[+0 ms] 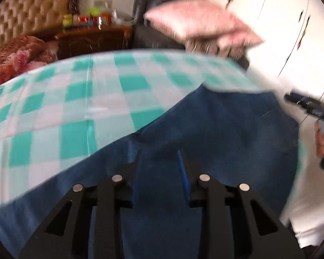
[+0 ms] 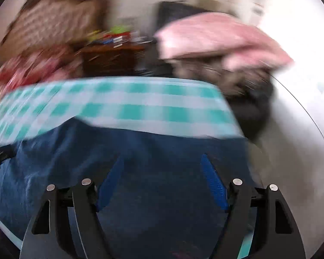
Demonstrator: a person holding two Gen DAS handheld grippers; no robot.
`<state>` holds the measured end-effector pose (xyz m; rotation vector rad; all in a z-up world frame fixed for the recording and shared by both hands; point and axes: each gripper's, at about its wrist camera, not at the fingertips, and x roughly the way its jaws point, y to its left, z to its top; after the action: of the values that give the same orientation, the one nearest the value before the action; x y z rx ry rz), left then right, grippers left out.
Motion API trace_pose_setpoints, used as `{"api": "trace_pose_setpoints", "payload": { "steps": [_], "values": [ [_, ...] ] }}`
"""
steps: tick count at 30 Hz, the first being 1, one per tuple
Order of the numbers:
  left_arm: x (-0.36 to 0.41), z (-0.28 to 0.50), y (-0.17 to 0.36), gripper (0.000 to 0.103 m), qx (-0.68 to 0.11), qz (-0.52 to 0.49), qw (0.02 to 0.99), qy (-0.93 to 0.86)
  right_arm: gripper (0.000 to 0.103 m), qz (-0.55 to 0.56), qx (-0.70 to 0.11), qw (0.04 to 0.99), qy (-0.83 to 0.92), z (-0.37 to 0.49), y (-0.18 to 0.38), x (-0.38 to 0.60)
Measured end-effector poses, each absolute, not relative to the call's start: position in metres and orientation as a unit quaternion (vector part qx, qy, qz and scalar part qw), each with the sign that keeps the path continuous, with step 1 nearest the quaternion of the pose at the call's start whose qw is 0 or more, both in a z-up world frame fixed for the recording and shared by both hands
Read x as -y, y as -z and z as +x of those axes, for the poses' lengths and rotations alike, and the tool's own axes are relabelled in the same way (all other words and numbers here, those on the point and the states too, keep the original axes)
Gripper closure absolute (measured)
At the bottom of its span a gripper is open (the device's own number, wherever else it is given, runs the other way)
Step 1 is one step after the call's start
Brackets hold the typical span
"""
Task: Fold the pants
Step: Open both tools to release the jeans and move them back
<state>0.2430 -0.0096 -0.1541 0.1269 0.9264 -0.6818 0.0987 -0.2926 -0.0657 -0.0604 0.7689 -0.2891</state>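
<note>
The blue pants (image 1: 216, 133) lie spread on the checked bench (image 1: 75, 99), seemingly only partly folded, though blur hides the layers. Left hand-held gripper (image 1: 159, 161) hovers released over them, jaws narrowly apart; right hand-held gripper (image 2: 162, 168) gapes, grasping nothing.

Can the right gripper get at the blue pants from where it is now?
Probably yes. The right gripper stands open directly over the blue pants on the checked cloth, with nothing between its pads and the fabric. The view is blurred, so the gap left is hard to judge.
</note>
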Motion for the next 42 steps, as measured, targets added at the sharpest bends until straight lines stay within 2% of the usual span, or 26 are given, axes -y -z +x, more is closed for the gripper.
{"api": "trace_pose_setpoints", "payload": {
  "steps": [2,4,6,10,12,15,17,19,20,21,22,27,30,32,34,37,39,42],
  "values": [
    [-0.007,0.266,0.166,0.077,-0.440,0.056,0.851,0.281,0.031,-0.050,-0.381,0.914,0.128,0.124,0.076,0.281],
    [-0.030,0.276,0.159,0.073,-0.432,0.035,0.875,0.216,0.031,-0.044,-0.396,0.909,0.123,0.139,0.085,0.285],
    [-0.040,0.272,0.146,0.062,-0.409,0.009,0.887,0.215,0.030,-0.041,-0.403,0.907,0.113,0.151,0.094,0.289],
    [0.000,0.257,0.153,0.060,-0.424,0.048,0.854,0.298,0.030,-0.069,-0.416,0.896,0.142,0.174,0.114,0.302],
    [0.011,0.256,0.167,0.059,-0.436,0.091,0.859,0.251,0.030,-0.081,-0.419,0.884,0.191,0.184,0.123,0.317],
    [-0.010,0.255,0.152,0.061,-0.411,0.066,0.892,0.177,0.025,-0.051,-0.418,0.875,0.239,0.184,0.129,0.350],
    [-0.021,0.246,0.137,0.060,-0.393,0.058,0.902,0.166,0.026,-0.017,-0.408,0.882,0.234,0.178,0.125,0.367],
    [-0.027,0.231,0.130,0.060,-0.392,0.062,0.904,0.157,0.031,-0.009,-0.392,0.887,0.245,0.168,0.116,0.371],
    [-0.032,0.225,0.129,0.060,-0.392,0.056,0.905,0.156,0.030,-0.004,-0.380,0.891,0.248,0.161,0.110,0.368],
    [-0.036,0.216,0.128,0.060,-0.395,0.046,0.903,0.160,0.018,-0.004,-0.368,0.896,0.250,0.156,0.104,0.365],
    [-0.036,0.205,0.127,0.060,-0.401,0.037,0.900,0.168,0.015,-0.011,-0.353,0.901,0.252,0.149,0.099,0.361],
    [-0.053,0.155,0.144,0.060,-0.432,-0.007,0.887,0.161,0.015,-0.016,-0.347,0.898,0.268,0.121,0.091,0.382],
    [-0.068,0.146,0.160,0.062,-0.455,0.005,0.883,0.118,0.015,-0.033,-0.412,0.857,0.307,0.122,0.112,0.418],
    [-0.081,0.140,0.156,0.060,-0.446,0.005,0.890,0.096,0.015,0.029,-0.397,0.875,0.277,0.104,0.102,0.439],
    [-0.094,0.135,0.146,0.050,-0.431,0.010,0.900,0.068,0.014,0.036,-0.362,0.885,0.289,0.080,0.083,0.441],
    [-0.114,0.123,0.136,0.050,-0.426,-0.019,0.903,0.060,0.014,0.034,-0.342,0.874,0.342,0.036,0.062,0.445],
    [-0.119,0.113,0.133,0.050,-0.423,-0.023,0.904,0.062,0.014,0.123,-0.356,0.869,0.322,0.003,0.066,0.462],
    [-0.129,0.099,0.133,0.050,-0.428,-0.041,0.901,0.062,0.023,0.222,-0.379,0.843,0.312,-0.033,0.086,0.486]
  ]
}}
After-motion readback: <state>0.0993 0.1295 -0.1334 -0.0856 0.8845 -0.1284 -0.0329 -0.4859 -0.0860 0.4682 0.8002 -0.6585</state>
